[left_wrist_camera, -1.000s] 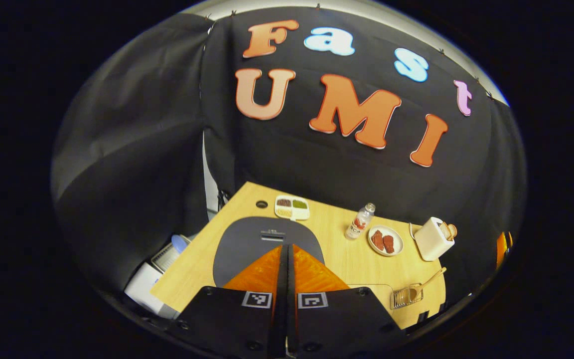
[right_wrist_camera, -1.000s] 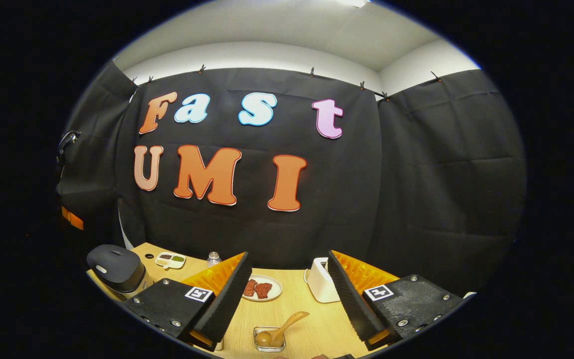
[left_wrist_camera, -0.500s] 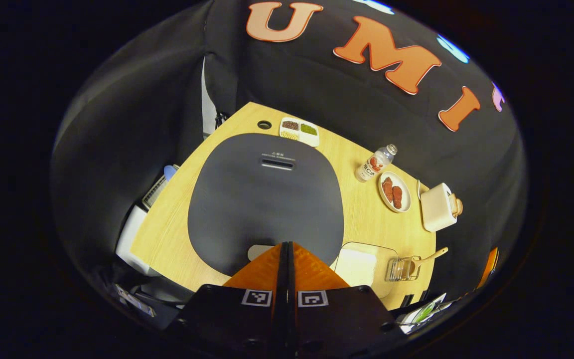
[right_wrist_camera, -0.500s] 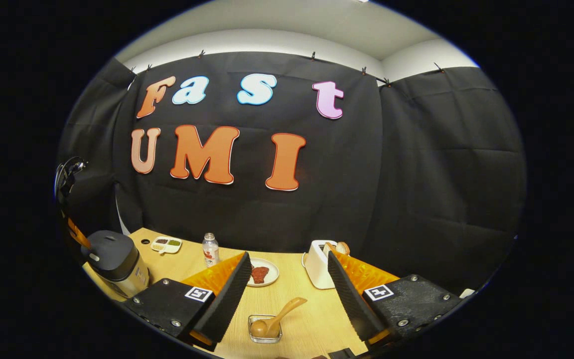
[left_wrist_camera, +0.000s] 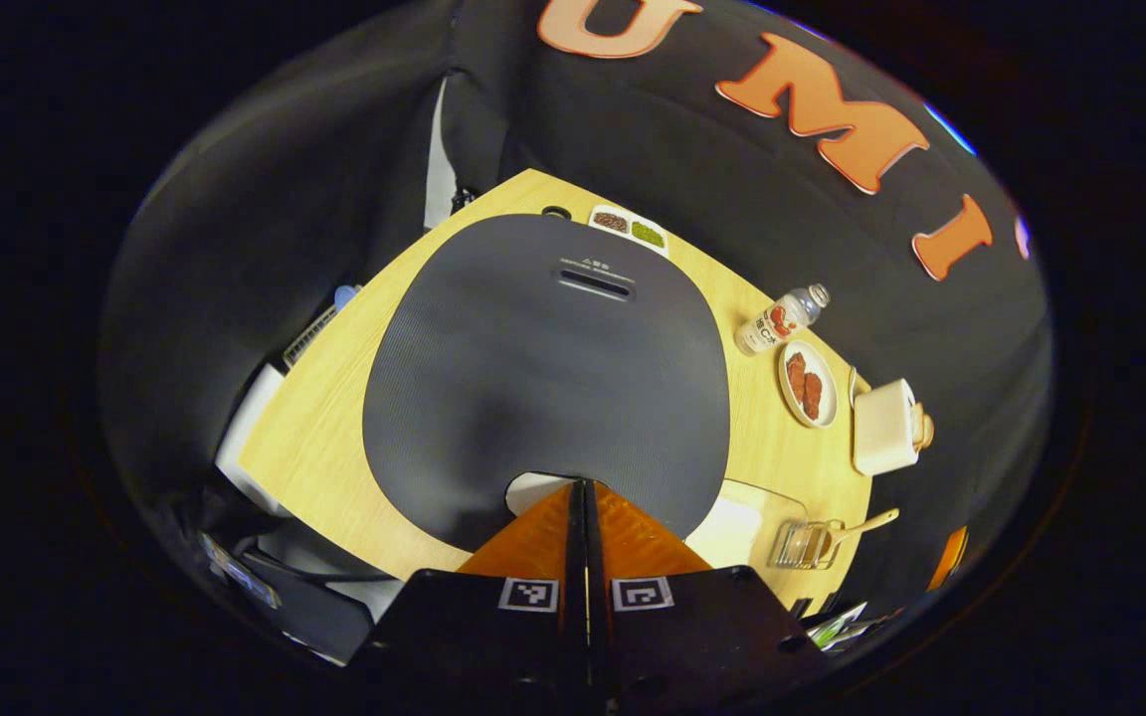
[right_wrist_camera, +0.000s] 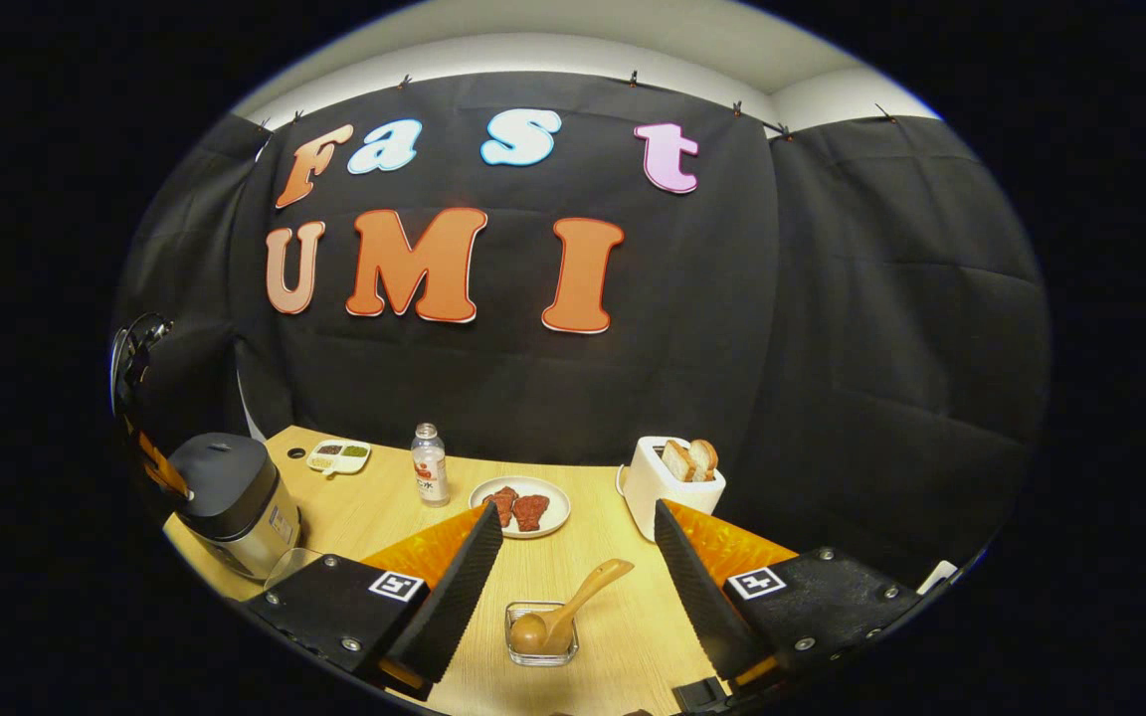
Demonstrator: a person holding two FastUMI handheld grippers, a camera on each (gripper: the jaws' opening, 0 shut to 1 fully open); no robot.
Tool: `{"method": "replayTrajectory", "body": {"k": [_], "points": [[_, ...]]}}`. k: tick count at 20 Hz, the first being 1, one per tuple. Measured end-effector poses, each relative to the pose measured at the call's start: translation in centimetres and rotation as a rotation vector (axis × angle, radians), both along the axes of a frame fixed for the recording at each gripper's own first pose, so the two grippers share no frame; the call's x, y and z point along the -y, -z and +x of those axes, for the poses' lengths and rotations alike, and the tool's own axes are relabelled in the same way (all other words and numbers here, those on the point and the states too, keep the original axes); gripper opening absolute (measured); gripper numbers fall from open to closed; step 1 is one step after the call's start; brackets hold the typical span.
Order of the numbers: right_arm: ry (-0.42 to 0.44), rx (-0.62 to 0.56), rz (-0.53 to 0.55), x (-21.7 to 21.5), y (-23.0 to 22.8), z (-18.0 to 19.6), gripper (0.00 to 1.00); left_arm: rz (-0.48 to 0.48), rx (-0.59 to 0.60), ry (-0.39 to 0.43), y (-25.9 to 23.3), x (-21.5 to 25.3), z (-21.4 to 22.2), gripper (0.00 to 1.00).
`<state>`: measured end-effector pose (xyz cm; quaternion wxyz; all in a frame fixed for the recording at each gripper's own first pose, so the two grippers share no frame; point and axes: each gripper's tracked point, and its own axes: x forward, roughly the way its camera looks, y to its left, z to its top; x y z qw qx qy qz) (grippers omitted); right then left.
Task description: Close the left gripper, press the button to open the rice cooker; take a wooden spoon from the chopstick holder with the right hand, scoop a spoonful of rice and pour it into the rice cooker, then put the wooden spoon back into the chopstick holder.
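Item: left gripper (left_wrist_camera: 585, 485), fingers pressed together, bearing on the pale button (left_wrist_camera: 533, 488) at lower centre; dark grey rice cooker lid (left_wrist_camera: 545, 358) sitting closed. Right gripper (right_wrist_camera: 578, 542) gaping wide, empty, above the wooden spoon (right_wrist_camera: 563, 611) (lying in its clear holder (right_wrist_camera: 541, 632), untouched). Scooping pending.

1. Black cloth wall (right_wrist_camera: 832, 348) hangs behind and along both sides, clipped along the top edge.
2. White wall and ceiling (right_wrist_camera: 553, 45) show above the cloth.
3. Light wood-grain surface (right_wrist_camera: 613, 617), round cable hole (left_wrist_camera: 555, 212) near its far corner.
4. Lighting dim and even.
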<state>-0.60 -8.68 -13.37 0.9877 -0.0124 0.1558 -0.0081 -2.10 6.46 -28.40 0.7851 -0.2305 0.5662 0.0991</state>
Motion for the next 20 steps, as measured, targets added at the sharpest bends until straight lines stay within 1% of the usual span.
{"method": "replayTrajectory", "body": {"k": [2, 4, 6, 8, 10, 13, 15, 17, 20], "points": [[-0.008, -0.018, 0.013, -0.4, 0.5, 0.3, 0.95, -0.039, 0.006, -0.02, 0.2, -0.3, 0.2, 0.06], [-0.023, -0.025, 0.027, -0.9, 0.8, 0.6, 0.95, -0.04, 0.026, -0.03, 0.3, -0.4, 0.1, 0.06], [-0.038, -0.031, 0.029, -1.2, 1.1, 0.7, 0.95, 0.016, 0.077, -0.02, 0.1, -0.4, 0.1, 0.06], [-0.048, -0.046, 0.024, -1.4, 1.4, 1.1, 0.95, 0.1, 0.145, 0.003, -0.8, -0.3, 0.2, 0.06], [-0.055, -0.057, 0.02, -1.4, 1.6, 1.4, 0.95, 0.173, 0.226, 0.0, -3.0, -0.4, 1.0, 0.06], [-0.064, -0.073, 0.008, -1.2, 2.1, 1.5, 0.95, 0.255, 0.442, -0.022, -8.9, -0.7, 4.0, 0.06], [-0.061, -0.086, 0.012, -0.9, 2.6, 1.5, 0.95, 0.338, 0.562, -0.06, -12.8, -2.5, 5.4, 0.06], [-0.064, -0.104, 0.024, -0.9, 3.2, 1.6, 0.95, 0.346, 0.658, -0.092, -16.5, -2.3, 5.9, 0.06], [-0.062, -0.13, 0.041, -0.3, 4.2, 1.8, 0.95, 0.413, 0.707, -0.08, -18.2, -2.9, 4.6, 0.06]]}}
